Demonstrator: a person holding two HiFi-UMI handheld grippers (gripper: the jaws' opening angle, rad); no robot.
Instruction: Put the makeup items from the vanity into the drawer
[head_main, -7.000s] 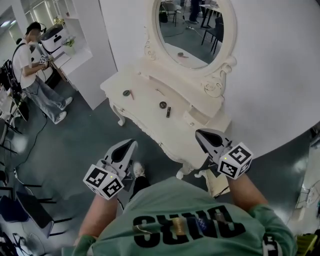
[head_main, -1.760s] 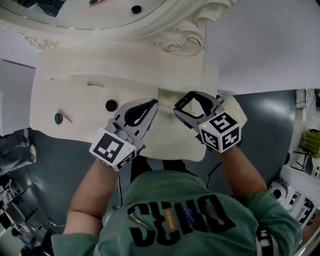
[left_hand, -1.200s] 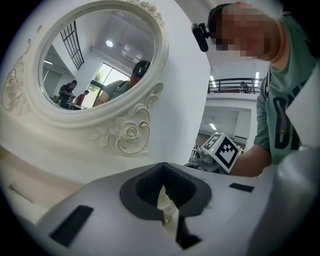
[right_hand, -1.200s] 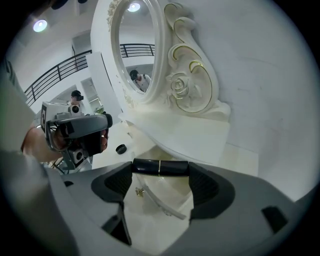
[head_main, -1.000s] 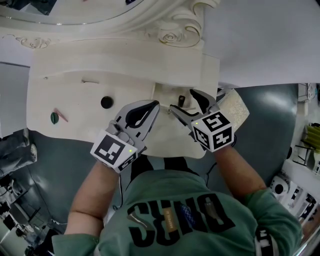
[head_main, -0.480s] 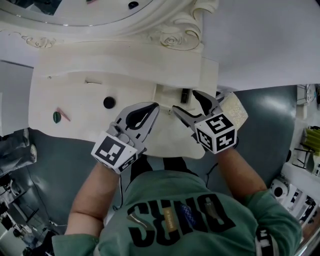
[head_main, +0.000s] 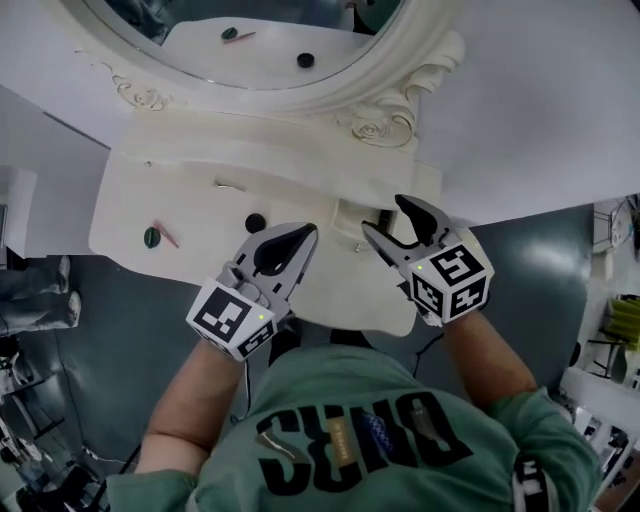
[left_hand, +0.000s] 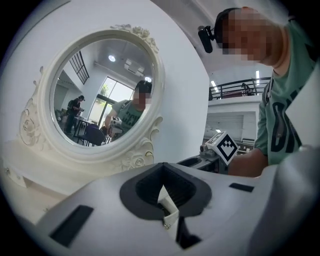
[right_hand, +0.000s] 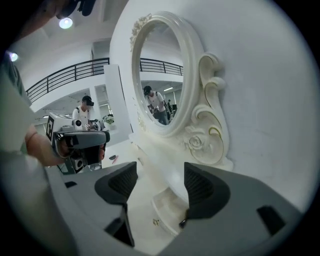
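Standing at the vanity (head_main: 190, 205): the person leans over the white top with both grippers low near its front right corner. A forearm swung left across it could scatter what lies loose there.
Mirror (head_main: 250, 45): oval and upright at the back. It doubles the items on the top, so a reach aimed by the reflection would miss.
Drawer (head_main: 345, 207): small, pulled open at the right end, directly under the right gripper. It looks narrow, so a jaw coming down off-line could catch its wall or push it shut.
Right gripper (head_main: 382, 213): poised over the drawer, pointing toward the mirror. Its jaws are wide apart but closing, with nothing between the pads. Closing this low might nip the drawer's edge.
Left gripper (head_main: 307, 232): just beside the right one and pointing the same way, jaws together and empty. It must open before any pick, or it will only nudge things.
Black compact (head_main: 256, 222): round and flat on the top, near the left gripper's tip. It could slide away under a shallow grip.
Green piece with pink stick (head_main: 153, 237): at the far left, well apart from the drawer. It has the longest carry and the likeliest drop.
Dark stick (right_hand: 186, 223): seems to lie in the drawer, by the right jaw.
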